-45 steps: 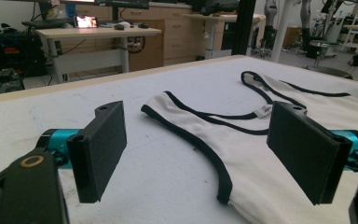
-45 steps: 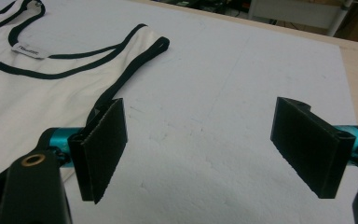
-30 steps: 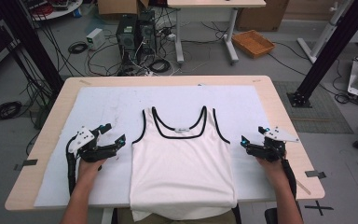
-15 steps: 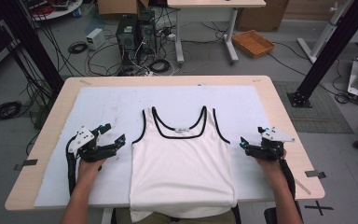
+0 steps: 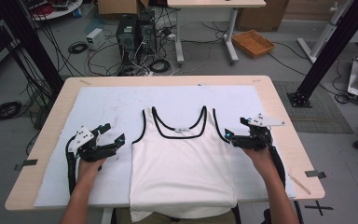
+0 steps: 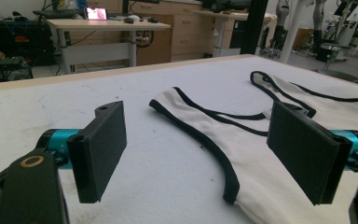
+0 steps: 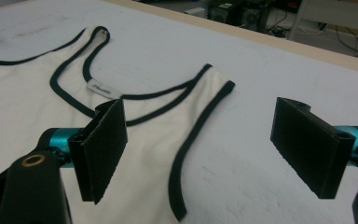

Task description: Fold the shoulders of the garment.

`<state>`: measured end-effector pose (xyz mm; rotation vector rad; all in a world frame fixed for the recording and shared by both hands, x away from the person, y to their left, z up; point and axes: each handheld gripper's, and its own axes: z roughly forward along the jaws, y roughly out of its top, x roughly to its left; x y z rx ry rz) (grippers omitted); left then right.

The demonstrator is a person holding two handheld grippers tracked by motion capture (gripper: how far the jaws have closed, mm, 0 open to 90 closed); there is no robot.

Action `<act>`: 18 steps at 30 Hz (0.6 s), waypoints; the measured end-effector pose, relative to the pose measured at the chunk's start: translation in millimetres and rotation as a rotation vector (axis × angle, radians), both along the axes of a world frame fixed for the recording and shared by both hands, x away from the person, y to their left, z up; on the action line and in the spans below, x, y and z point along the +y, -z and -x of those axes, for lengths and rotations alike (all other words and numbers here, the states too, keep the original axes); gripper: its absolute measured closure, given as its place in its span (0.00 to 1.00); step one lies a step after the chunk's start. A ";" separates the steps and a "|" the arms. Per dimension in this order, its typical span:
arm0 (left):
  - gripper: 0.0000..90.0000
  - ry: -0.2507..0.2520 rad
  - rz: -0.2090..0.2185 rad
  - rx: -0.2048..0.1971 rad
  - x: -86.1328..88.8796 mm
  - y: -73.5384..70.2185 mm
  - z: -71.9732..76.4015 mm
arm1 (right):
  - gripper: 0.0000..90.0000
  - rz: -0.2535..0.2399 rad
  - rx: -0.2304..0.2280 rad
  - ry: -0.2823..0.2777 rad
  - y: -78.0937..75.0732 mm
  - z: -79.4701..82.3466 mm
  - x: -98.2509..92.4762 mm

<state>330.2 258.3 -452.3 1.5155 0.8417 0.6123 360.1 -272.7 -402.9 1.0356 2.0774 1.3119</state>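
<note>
— Between the jaws of our left gripper [image 6: 200,154] we see the black-trimmed armhole edge of the white tank top [image 6: 279,140]. Do you see the same?

— Yes. The trim runs from the far side toward us and ends near the middle of the gap, a little closer to the jaw at the right of that view. The jaws stand wide apart and released; they grasp nothing. The cloth lies flat on the white mat [image 6: 158,186] under them.

— And our right gripper [image 7: 209,154]?

— It is similar. Its jaws are also spread and hold nothing. The other armhole trim of the tank top [image 7: 32,93] passes between them, nearer to the jaw at the left of that view. Beyond that jaw we see the neckline with a small white label [image 7: 100,88].

— From the high view, where is the garment against both grippers?

— The tank top [image 5: 182,168] lies spread out between them, straps away from us, hem hanging a little over the near edge of the wooden table [image 5: 168,80]. Our left gripper [image 5: 113,135] is just beside one side of the garment, our right gripper [image 5: 235,130] just beside the other, each at about armhole height, and both point inward.

— Do the jaws touch the cloth?

— We cannot tell this. In the gripper views they seem to be slightly above the mat.
</note>
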 end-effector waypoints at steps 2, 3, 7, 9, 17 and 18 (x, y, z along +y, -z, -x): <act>0.22 0.003 -0.008 0.000 -0.4 -0.1 0.3 | 0.20 0.025 0.005 -0.011 -5.8 -6.6 7.1; 0.22 0.003 -0.009 0.000 -0.6 -0.2 0.3 | 0.20 0.026 0.005 -0.013 -8.0 -10.1 10.2; 0.22 0.003 -0.008 0.000 -0.4 -0.1 0.3 | 0.20 0.021 0.030 -0.013 -11.6 -23.4 14.0; 0.22 0.001 -0.008 0.002 -0.5 -0.1 0.1 | 0.20 0.007 0.052 0.009 -10.7 -36.8 15.4; 0.22 -0.002 -0.029 0.003 -2.2 -0.5 -0.2 | 0.20 0.054 0.102 0.087 -4.2 -66.3 25.0; 0.22 -0.003 -0.030 0.002 -2.6 -0.5 -0.2 | 0.20 0.057 0.111 0.092 -2.6 -69.1 27.4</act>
